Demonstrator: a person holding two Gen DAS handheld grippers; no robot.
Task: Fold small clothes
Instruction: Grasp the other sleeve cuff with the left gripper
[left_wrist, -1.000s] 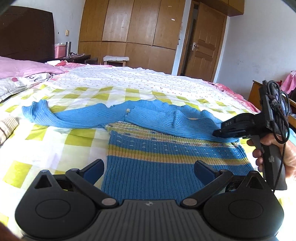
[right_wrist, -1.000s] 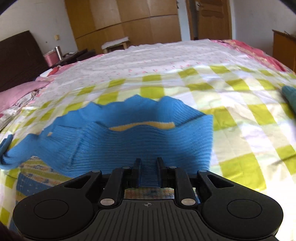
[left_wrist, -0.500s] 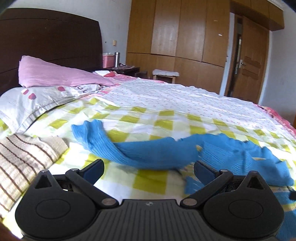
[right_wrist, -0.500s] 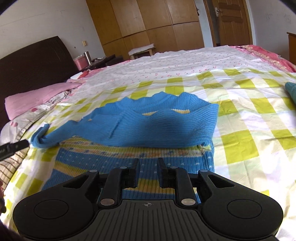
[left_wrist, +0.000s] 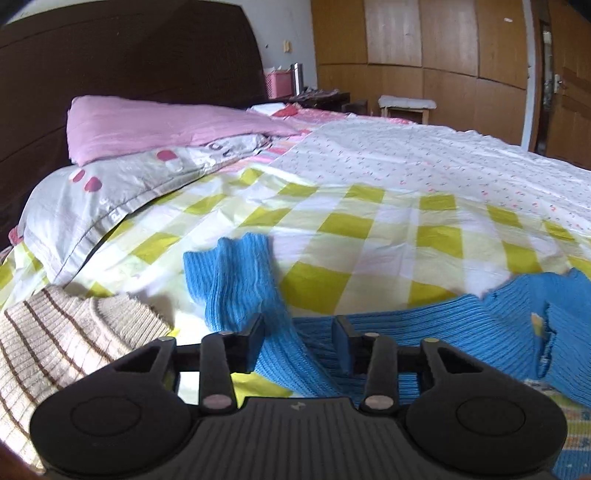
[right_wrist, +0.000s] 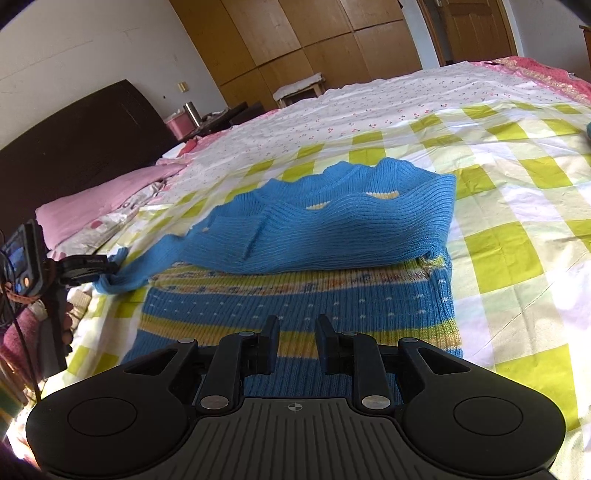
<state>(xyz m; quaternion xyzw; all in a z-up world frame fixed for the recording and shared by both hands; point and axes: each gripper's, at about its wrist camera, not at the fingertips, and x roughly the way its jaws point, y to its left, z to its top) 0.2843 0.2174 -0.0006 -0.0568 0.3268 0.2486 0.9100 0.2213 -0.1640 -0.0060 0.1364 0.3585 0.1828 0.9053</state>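
A small blue knit sweater (right_wrist: 325, 236) with yellow and patterned stripes lies flat on the checked bedspread (right_wrist: 517, 236). One sleeve is folded across its chest; the other sleeve (left_wrist: 240, 284) stretches out to the left. My left gripper (left_wrist: 299, 339) sits low over that sleeve with its fingers partly closed around the sleeve, which passes between them. It also shows in the right wrist view (right_wrist: 88, 266) at the sleeve end. My right gripper (right_wrist: 293, 345) hovers above the sweater's hem, jaws slightly apart and empty.
A beige striped knit garment (left_wrist: 55, 339) lies at the left beside the sleeve. Grey and pink pillows (left_wrist: 140, 147) and a dark headboard (left_wrist: 129, 55) are beyond. Wooden wardrobes (right_wrist: 295, 37) and a stool (left_wrist: 406, 105) stand behind the bed.
My left gripper has swung left to the outstretched sleeve and narrowed its wide-open fingers around it. My right gripper has let go of the folded sleeve, pulled back above the hem and opened slightly.
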